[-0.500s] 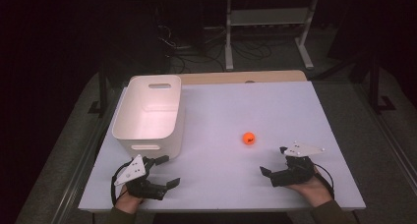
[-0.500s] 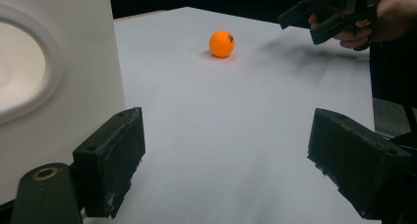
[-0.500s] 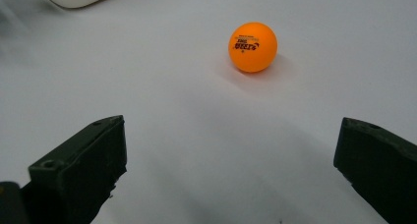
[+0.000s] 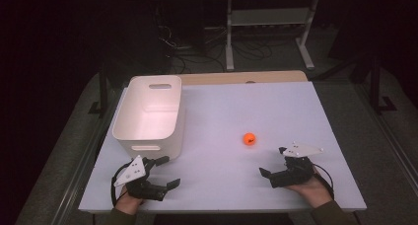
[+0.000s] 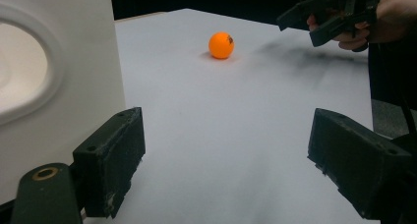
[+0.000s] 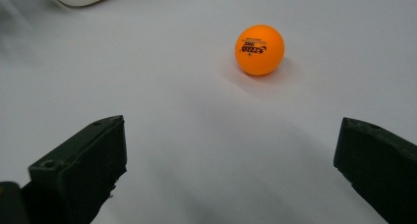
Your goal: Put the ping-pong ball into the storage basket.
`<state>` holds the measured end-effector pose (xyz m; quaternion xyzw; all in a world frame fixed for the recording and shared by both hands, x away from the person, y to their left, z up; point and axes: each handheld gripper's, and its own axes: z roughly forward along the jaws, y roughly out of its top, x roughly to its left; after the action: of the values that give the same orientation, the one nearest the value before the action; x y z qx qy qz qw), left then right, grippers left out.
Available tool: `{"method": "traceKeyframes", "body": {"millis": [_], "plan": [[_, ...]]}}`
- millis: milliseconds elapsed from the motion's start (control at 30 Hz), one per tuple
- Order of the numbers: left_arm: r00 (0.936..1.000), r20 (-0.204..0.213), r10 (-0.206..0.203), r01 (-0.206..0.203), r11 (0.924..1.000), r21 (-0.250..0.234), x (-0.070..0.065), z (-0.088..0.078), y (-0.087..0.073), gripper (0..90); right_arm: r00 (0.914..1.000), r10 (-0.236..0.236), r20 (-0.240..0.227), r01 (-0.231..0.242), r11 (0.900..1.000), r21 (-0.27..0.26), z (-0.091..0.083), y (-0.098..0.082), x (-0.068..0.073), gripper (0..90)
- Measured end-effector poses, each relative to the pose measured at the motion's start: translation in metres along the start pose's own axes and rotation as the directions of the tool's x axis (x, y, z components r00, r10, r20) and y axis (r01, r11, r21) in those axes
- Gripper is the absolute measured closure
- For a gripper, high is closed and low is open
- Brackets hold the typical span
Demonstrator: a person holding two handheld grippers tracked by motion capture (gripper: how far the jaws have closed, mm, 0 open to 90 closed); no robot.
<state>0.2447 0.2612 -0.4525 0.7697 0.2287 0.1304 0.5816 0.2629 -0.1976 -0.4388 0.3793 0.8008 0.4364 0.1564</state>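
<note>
Metal shelf frame (image 4: 266,25) and tangled cables (image 4: 190,45) behind the table (image 4: 276,106).

This is a lab or test room, dim all round with the light falling on one work surface. A flat white rectangular tabletop (image 4: 276,111) sits in the middle, a strip of pale wood edge (image 4: 236,78) showing at its far side. Beyond it, on the dark floor, loose black cables (image 4: 197,42) lie tangled, and to their right stands a grey metal shelf frame on legs (image 4: 268,27). Grey carpet-like flooring (image 4: 389,136) runs along the table's right, with a dark metal stand (image 4: 377,87) on it.
</note>
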Motion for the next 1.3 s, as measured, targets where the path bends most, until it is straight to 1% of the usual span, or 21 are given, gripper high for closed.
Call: {"method": "traceKeyframes", "body": {"millis": [367, 533, 600, 733, 1300], "plan": [[1.0, -0.001, -0.001, 0.001, 0.9999, -0.014, -0.001, -0.001, 0.0, 14.0, 1.0, 0.001, 0.006, -0.001, 1.0, -0.002, 0.004, 0.005, 0.0, 0.0], [1.0, -0.002, -0.001, 0.001, 0.9999, -0.011, -0.001, -0.001, 0.0, 14.0, 1.0, 0.001, 0.005, -0.001, 1.0, -0.002, 0.005, 0.007, 0.0, 0.0], [1.0, -0.003, 0.005, -0.005, 1.0, -0.008, -0.001, -0.001, 0.0, 14.0, 1.0, 0.0, 0.004, 0.0, 1.0, -0.005, 0.006, 0.008, 0.0, 0.0], [1.0, -0.003, 0.003, -0.003, 1.0, -0.007, -0.001, 0.0, 0.0, 14.0, 1.0, 0.01, -0.002, -0.01, 1.0, -0.009, 0.006, 0.009, 0.0, 0.0], [1.0, -0.003, 0.003, -0.004, 1.0, -0.006, -0.001, 0.0, 0.0, 14.0, 0.9998, 0.014, -0.011, -0.015, 1.0, -0.015, 0.009, 0.014, -0.001, 0.0]]}}
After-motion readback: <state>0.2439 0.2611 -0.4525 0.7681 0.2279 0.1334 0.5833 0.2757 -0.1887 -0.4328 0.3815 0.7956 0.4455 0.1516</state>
